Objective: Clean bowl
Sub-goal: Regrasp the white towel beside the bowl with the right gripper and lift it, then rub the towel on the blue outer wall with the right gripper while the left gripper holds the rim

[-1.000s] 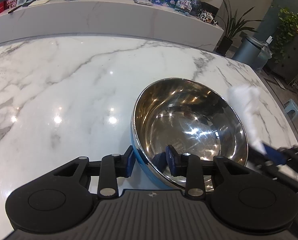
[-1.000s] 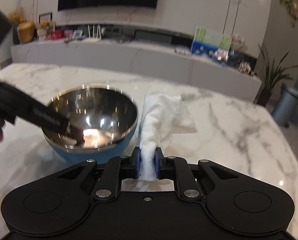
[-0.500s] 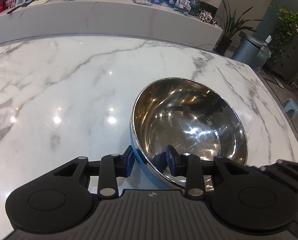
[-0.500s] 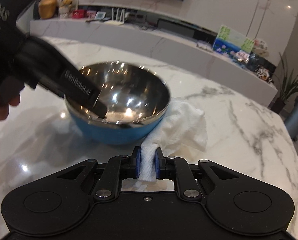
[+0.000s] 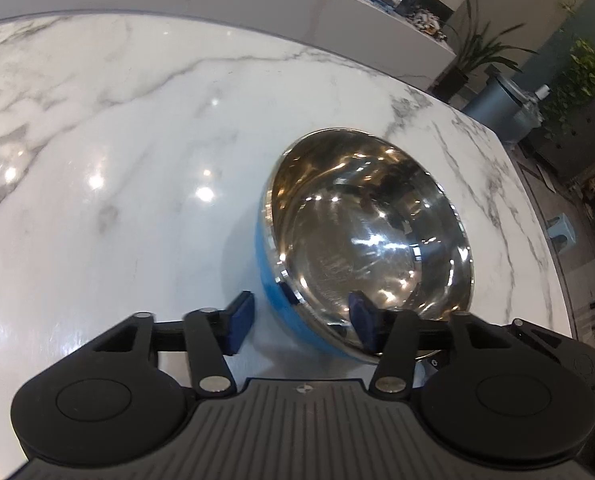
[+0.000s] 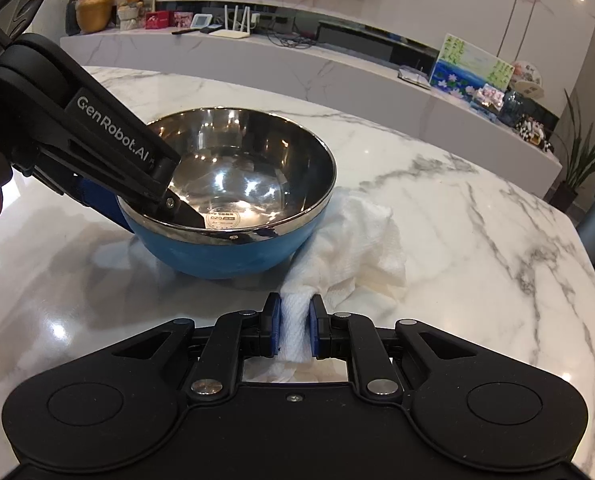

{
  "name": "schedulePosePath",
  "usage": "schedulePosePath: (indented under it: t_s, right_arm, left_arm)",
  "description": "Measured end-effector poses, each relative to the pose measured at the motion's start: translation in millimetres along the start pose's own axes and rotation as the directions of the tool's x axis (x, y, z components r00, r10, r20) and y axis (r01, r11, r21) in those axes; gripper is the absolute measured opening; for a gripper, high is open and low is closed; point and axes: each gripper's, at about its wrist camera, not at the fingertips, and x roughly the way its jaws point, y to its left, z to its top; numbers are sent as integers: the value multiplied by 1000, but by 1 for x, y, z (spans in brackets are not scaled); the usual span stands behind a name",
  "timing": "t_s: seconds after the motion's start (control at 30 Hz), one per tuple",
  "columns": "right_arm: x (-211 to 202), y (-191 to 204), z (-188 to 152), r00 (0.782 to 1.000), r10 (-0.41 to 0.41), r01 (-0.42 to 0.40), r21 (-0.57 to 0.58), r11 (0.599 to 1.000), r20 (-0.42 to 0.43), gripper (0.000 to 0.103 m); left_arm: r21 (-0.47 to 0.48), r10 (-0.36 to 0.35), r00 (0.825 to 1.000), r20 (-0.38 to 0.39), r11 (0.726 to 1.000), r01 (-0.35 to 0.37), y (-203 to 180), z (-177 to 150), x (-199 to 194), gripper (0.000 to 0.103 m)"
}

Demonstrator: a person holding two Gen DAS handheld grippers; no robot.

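Steel inside, blue outside: in the left wrist view the bowl sits on the marble table, mouth up, its near rim between the left gripper's wide-spread fingers. In the right wrist view, the right gripper pinches a white cloth, draped beside the bowl's right wall, outside it.

bowl on table | cloth touching bowl's right
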Motion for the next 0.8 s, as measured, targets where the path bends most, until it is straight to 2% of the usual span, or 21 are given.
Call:
schedulePosePath:
  t_s: [0.2,0.4,0.8]
  right_arm:
    - [-9,-6,5,998,-48,47,7,999,49,12]
    - [-20,-10,8,992,-62,61,8,998,114,12]
    - [-3,2,2,1000,4,-4,-46,999,11,12]
  left_arm:
    - [47,14,999,46,999,-16,0,5,2,22]
    - [69,20,996,81,997,-26,1,9,3,20]
    - [73,16,996,88,997,-23,0,8,2,20]
